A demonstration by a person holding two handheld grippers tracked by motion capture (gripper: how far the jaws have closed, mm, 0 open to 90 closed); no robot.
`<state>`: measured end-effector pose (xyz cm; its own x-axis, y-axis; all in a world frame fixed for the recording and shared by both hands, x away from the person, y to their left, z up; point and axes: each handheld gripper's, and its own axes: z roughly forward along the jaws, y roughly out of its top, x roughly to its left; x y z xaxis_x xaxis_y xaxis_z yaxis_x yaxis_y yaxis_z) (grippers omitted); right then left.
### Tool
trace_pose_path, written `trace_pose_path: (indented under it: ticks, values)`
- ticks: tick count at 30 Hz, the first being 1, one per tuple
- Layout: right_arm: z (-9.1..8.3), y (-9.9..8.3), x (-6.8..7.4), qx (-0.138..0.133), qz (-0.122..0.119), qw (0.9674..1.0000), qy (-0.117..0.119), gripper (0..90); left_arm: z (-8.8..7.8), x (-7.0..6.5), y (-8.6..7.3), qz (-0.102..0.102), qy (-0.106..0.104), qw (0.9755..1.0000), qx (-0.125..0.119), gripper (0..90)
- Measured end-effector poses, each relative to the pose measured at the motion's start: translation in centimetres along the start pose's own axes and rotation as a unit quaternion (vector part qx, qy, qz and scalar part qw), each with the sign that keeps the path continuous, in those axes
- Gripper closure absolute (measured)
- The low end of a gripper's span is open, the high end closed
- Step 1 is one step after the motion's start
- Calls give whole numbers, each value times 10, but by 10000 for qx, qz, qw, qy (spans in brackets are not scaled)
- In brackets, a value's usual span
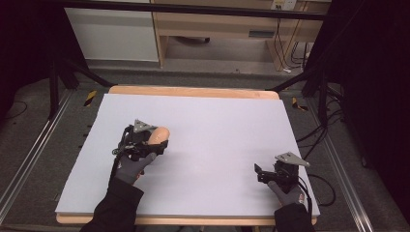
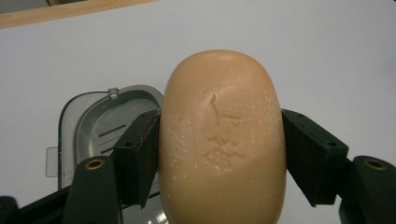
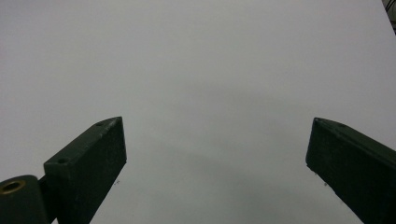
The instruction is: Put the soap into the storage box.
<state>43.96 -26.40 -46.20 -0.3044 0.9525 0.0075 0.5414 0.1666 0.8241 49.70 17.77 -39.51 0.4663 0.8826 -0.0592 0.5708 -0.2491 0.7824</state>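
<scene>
While left tongs [image 2: 219, 154] pinch soap [image 2: 223, 140], right tongs [image 3: 215, 158] spread over white tabletop [image 1: 217, 125].

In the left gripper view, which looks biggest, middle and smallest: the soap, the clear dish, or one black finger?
1. The soap looks biggest, though it sits nearest the camera.
2. The clear dish looks next, but it is partly hidden behind the soap and fingers, so it may really be larger.
3. One black finger looks smallest.
</scene>
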Motion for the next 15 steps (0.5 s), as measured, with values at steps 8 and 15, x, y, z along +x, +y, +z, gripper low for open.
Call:
trace_pose_path:
  ticks: [8,15]
  values:
    - [0,0,0,-2,-10,10000,-12,53,2,10,3,-92,124,9999,1,320]
    - [1,0,0,4,-6,10000,-13,53,5,18,3,-148,211,9997,38,320]
